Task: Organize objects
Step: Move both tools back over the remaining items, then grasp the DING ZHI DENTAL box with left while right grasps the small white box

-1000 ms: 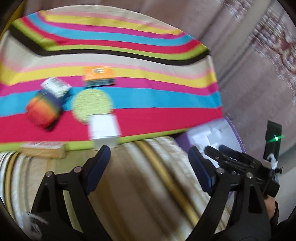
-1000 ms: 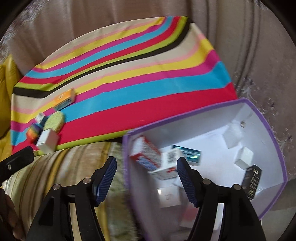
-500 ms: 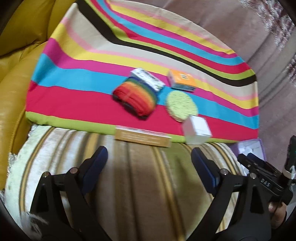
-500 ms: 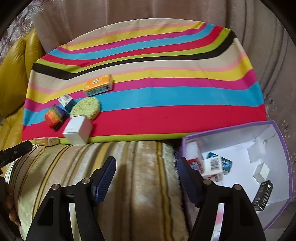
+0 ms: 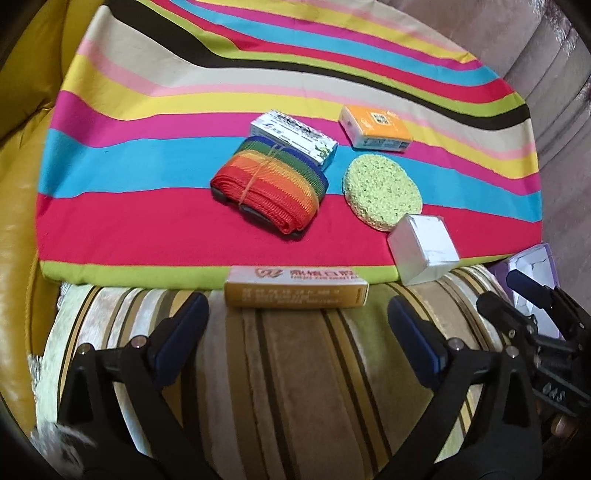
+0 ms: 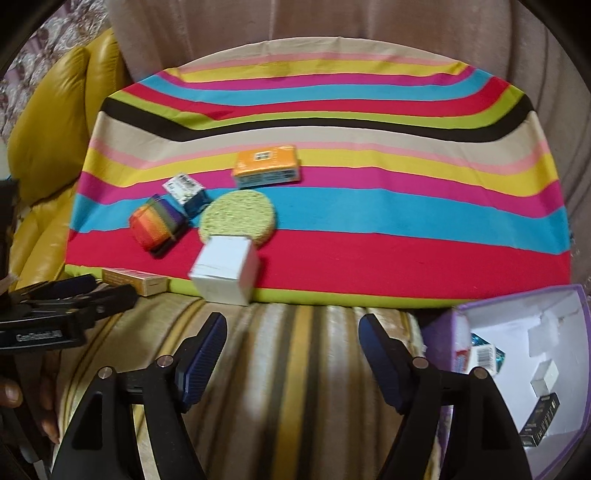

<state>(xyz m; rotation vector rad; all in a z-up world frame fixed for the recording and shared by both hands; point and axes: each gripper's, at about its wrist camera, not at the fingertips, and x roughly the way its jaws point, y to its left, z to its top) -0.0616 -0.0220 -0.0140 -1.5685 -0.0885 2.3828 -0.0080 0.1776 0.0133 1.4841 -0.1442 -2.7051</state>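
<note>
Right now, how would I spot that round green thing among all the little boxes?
Find the striped cloth spread over the sofa, then the cluster of small items near its front edge. The green sponge lies flat between the rainbow strap roll and the white box, in front of the orange box. It is the only round, porous piece there.

Under everything I see a striped cloth [image 5: 147,206] in red, blue, pink, yellow and black bands, spread flat over a beige sofa cushion with brown and gold stripes [image 5: 295,387]. Yellow leather cushion [image 6: 48,122] at far left; plain beige sofa back [image 6: 295,26] behind the cloth
</note>
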